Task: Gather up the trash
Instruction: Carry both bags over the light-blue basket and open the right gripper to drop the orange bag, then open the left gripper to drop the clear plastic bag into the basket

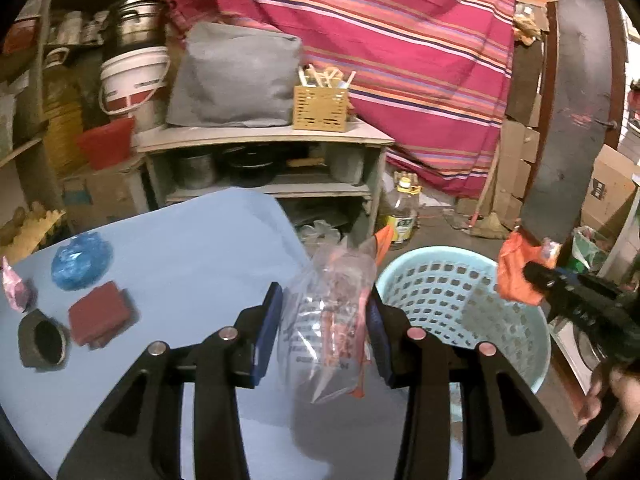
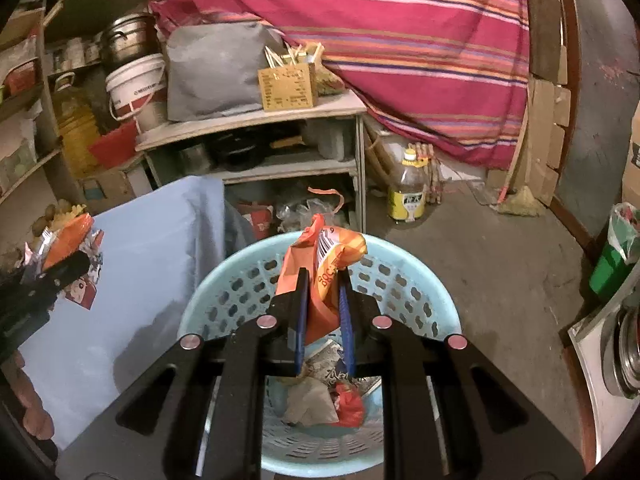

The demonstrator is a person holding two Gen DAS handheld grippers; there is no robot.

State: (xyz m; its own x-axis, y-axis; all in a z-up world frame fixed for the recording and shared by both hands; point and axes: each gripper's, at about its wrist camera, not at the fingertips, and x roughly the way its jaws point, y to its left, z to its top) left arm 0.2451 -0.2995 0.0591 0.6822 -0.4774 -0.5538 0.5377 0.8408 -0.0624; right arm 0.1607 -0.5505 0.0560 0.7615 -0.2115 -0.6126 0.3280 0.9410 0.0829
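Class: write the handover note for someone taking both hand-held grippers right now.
Left hand-held gripper: shut on a clear plastic bag, over the table edge beside the basket.
Right hand-held gripper: shut on an orange wrapper, over the basket.
Done: some trash already lies in the basket.
Left: drop both pieces; blue bag and pink scrap remain on the table.

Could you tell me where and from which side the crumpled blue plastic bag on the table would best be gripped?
Grip the blue plastic bag across its raised, crinkled top, coming from above. It lies as a low, rounded wad on the table with no rim or handle, so its folds are probably the easiest hold. Both tools are full now.
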